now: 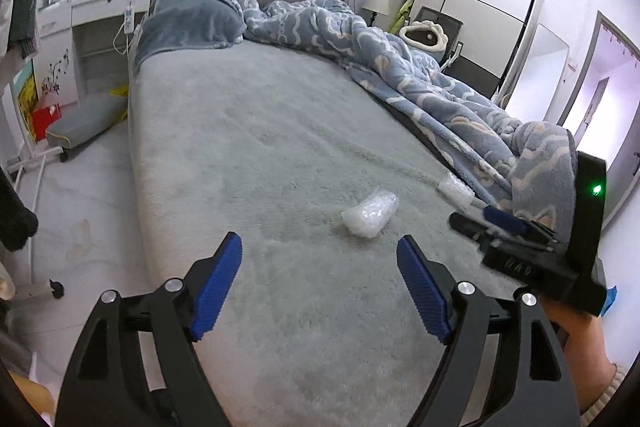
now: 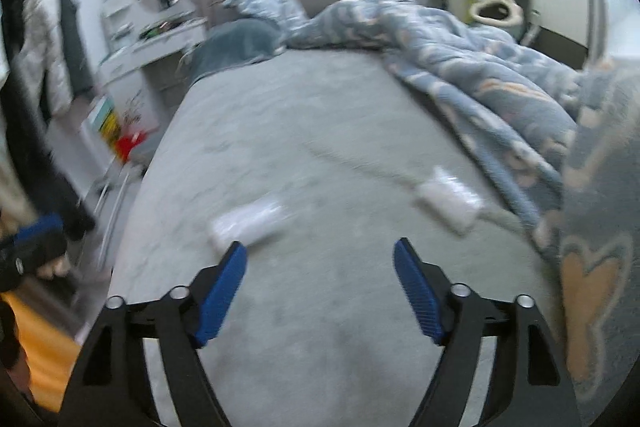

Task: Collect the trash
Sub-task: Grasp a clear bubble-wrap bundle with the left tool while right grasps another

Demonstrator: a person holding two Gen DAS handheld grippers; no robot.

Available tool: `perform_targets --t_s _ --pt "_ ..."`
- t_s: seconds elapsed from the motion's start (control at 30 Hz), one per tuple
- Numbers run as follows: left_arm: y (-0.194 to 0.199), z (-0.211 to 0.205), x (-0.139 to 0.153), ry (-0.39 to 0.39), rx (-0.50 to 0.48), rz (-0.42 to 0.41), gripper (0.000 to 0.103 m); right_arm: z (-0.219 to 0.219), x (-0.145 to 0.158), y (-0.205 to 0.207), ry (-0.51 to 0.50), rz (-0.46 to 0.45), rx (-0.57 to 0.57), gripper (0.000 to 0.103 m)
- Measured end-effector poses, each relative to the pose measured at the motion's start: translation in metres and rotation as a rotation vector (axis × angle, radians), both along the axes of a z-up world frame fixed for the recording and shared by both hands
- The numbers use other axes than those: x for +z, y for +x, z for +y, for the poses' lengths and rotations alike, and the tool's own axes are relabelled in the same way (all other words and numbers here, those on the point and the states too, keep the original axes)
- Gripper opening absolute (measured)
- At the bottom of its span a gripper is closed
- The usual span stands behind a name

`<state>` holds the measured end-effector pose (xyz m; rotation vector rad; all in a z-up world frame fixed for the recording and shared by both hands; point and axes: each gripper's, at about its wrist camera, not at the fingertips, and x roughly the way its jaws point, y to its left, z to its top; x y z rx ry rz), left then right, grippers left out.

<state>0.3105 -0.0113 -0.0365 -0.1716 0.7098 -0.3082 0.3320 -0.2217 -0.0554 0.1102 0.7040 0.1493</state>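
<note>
Two plastic wrappers are seen on the bed (image 1: pixel 248 155): one crumpled wrapper (image 1: pixel 371 213) mid-bed, another wrapper (image 1: pixel 456 190) beside the blanket (image 1: pixel 420 83). Nothing is held yet. Both the left gripper (image 1: pixel 320 287) and right gripper (image 2: pixel 320 291) are held wide open. Next, the jaws should probably be lowered around a wrapper.

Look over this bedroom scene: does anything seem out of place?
Yes. Two crumpled clear plastic wrappers lie on the grey plush bed cover: one mid-bed, one beside the rumpled blue patterned blanket. Such litter doesn't belong on a bed.
</note>
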Motion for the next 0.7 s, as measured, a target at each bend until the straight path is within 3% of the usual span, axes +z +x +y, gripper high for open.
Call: perform_targets --t_s 0.23,0.4,0.7 --pt "0.021 -0.015 -0.009 0.01 -0.018 0.011 0.084 -0.032 -0.002 0.023 0.044 0.002 -0.134 0.089" --pt "0.035 -0.034 -0.016 0.02 -0.04 0.015 0.084 -0.042 -0.013 0.042 -0.043 0.023 -0.215 0.091" --pt "0.059 -0.059 -0.039 0.019 -0.07 0.068 0.084 -0.075 -0.037 0.072 0.024 0.108 -0.299 0.092"
